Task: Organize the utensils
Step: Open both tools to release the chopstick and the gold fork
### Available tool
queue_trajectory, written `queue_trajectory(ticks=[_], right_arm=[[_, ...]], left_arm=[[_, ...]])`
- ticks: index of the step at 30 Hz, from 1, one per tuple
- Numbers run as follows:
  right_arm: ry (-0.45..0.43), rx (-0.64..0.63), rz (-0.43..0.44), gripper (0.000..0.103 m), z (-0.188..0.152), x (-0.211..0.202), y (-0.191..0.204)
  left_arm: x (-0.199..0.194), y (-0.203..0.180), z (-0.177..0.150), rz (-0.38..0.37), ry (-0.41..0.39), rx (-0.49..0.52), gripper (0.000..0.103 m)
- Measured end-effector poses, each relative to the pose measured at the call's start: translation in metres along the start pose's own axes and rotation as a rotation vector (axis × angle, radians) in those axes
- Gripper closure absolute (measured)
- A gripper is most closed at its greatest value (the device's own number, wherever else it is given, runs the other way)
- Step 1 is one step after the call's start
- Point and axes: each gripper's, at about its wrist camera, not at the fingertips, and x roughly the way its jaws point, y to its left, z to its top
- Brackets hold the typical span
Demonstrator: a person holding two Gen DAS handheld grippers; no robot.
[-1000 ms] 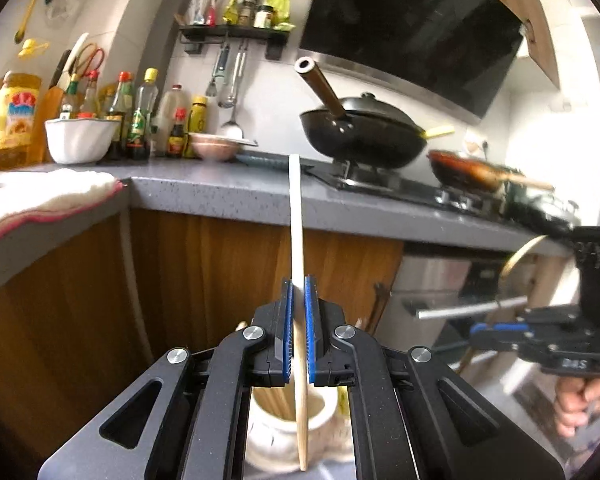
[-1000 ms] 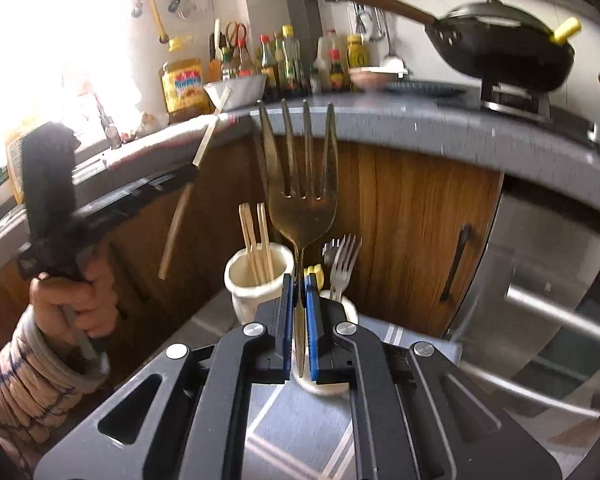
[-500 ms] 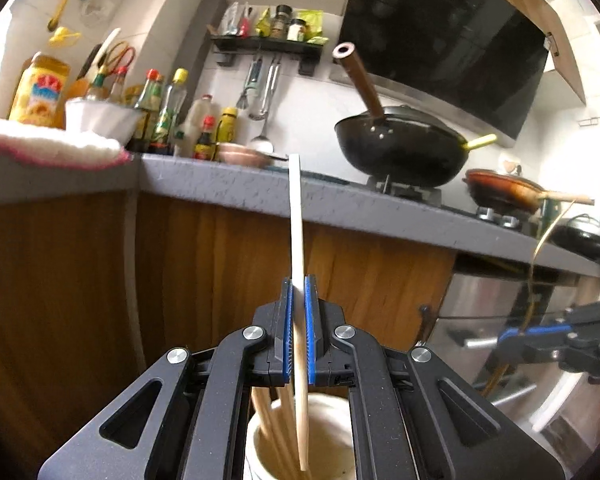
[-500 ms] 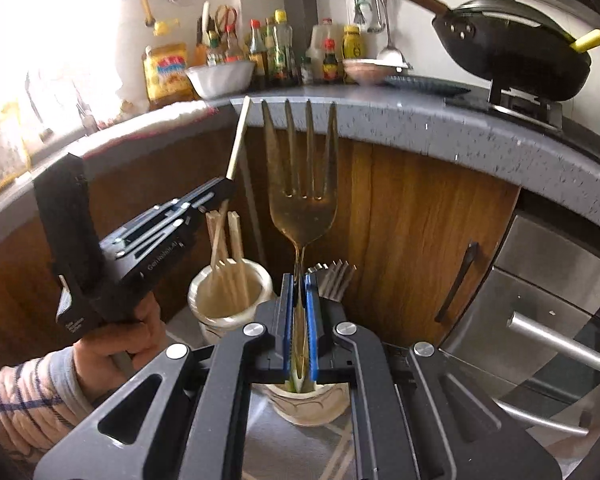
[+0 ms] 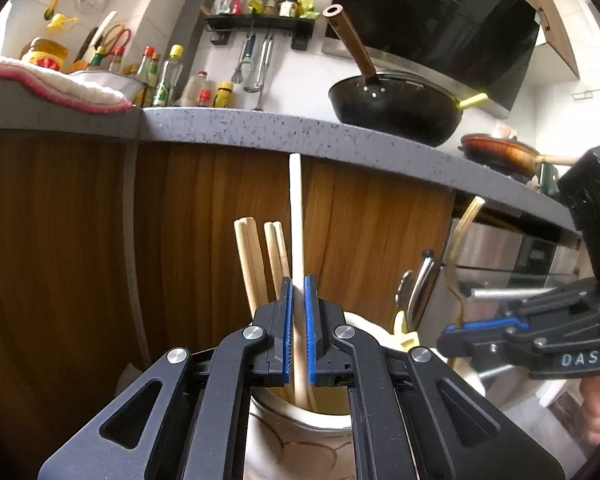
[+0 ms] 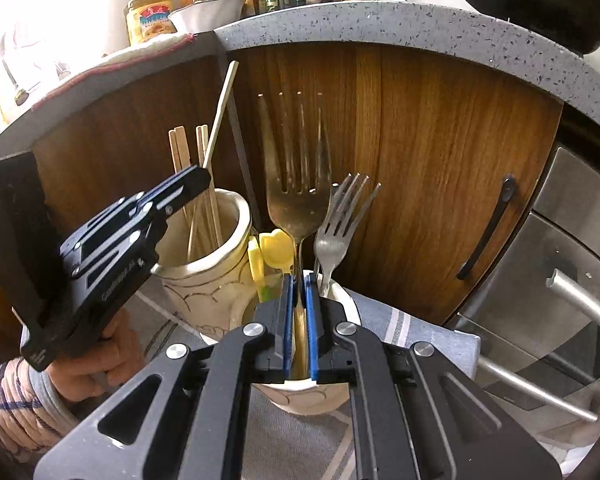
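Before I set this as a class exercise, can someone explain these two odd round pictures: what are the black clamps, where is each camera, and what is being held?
No robot here: a person holds a hand-held gripper in each hand, each with a wide-angle camera looking along its fingers. The left hand-held gripper is shut on a pale chopstick, its lower end inside a cream cup that already holds chopsticks. The right hand-held gripper is shut on a large fork over a second cup holding a smaller fork. Both cups stand on a striped cloth.

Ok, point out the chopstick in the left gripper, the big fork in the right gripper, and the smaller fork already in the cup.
chopstick (image 5: 296, 216): left wrist view, on its shaft above the fingers.
big fork (image 6: 298, 208): right wrist view, at the base of its tines.
smaller fork (image 6: 334, 242): right wrist view, on its head below the tines.
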Motion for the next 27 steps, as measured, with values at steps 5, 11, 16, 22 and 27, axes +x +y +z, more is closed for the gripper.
queue_trajectory(ticks=[5,11,16,22,27], right_arm=[[-0.013,0.043,-0.017,0.097,0.002,0.004,-0.009],[-0.023,0.068,-0.025,0.097,0.002,0.006,-0.016],[-0.024,0.065,-0.025,0.097,0.001,0.006,-0.016],[-0.032,0.086,-0.033,0.094,-0.002,0.002,-0.021],[-0.093,0.107,-0.033,0.08,-0.016,-0.018,-0.023]], left_arm=[[0.0,-0.002,-0.002,0.019,0.017,0.011,0.096],[-0.005,-0.005,-0.004,0.024,0.009,0.026,0.081],[-0.009,-0.009,-0.001,0.023,0.003,0.041,0.075],[-0.029,-0.007,0.001,0.018,-0.035,0.035,0.063],[-0.058,-0.004,-0.006,0.01,-0.074,0.037,0.022]])
